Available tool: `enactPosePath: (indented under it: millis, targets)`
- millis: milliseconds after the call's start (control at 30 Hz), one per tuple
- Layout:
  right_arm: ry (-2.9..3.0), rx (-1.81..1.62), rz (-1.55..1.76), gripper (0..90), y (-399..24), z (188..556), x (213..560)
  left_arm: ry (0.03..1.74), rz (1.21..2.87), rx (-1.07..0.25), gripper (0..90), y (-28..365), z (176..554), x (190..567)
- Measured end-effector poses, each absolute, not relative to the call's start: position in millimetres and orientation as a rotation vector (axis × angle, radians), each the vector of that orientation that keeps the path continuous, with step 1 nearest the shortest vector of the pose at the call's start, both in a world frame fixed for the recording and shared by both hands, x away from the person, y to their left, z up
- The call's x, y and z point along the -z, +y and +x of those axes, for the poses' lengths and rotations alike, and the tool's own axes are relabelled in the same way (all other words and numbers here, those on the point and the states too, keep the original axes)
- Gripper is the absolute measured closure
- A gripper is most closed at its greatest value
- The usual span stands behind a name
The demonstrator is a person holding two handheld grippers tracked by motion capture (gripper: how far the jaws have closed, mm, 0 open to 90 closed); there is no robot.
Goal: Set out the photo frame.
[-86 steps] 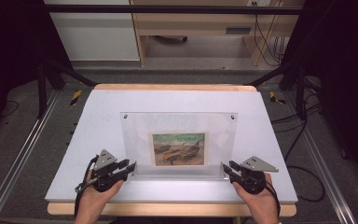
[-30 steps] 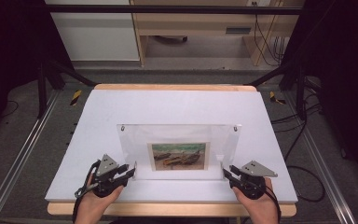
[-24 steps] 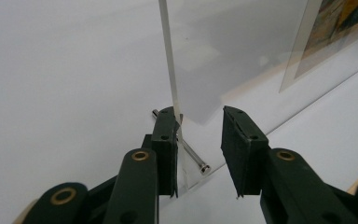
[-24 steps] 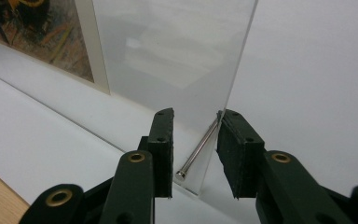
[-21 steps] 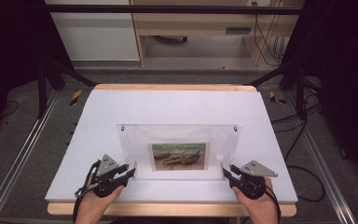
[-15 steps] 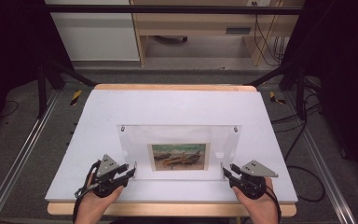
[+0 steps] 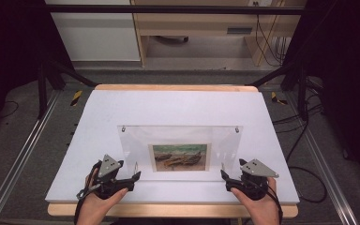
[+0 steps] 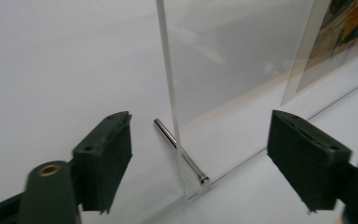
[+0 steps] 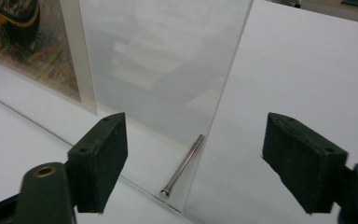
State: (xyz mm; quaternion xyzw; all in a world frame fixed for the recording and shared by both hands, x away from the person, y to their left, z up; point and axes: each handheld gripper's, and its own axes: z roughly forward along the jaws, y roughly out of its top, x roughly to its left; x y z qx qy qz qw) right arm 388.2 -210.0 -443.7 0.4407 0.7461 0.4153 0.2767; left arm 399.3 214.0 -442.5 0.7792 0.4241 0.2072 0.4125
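Standing a clear picture frame (image 7: 180,152) upright near the front of the white table (image 7: 178,110) looks like the step in hand, w/ both tools just let go or about to grip. Left gripper (image 7: 133,177) sits at the frame's lower left corner, jaws spread wide either side of the pane edge and its metal pin (image 8: 179,151), not touching. Right gripper (image 7: 225,176) mirrors it at the lower right corner, jaws also spread, pin (image 9: 182,166) between them. Next move, I'd judge: either back both off straight w/o nudging the pane, or close evenly on both edges. Hard to tell: whether the frame leans or stands true; the boat print (image 7: 180,157) is cut off in both gripper views.
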Motion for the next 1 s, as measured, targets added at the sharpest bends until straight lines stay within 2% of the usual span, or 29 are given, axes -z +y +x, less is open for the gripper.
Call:
enactPosePath:
  millis: [300, 567, 1000]
  targets:
    - [1.927, -1.161, 1.157, 15.2, -213.1, 385.4, 435.4, 0.998, 1.951, -0.495, 5.3, 217.4, 394.5, 439.9]
    - [1.906, -1.186, 1.161, 9.5, -223.7, 382.1, 432.8, 0.997, 1.915, -0.481, 5.6, 230.5, 394.4, 437.2]
    - [1.849, -1.188, 1.226, 10.1, -244.7, 375.1, 433.1, 0.997, 1.901, -0.533, 7.1, 249.3, 391.5, 433.0]
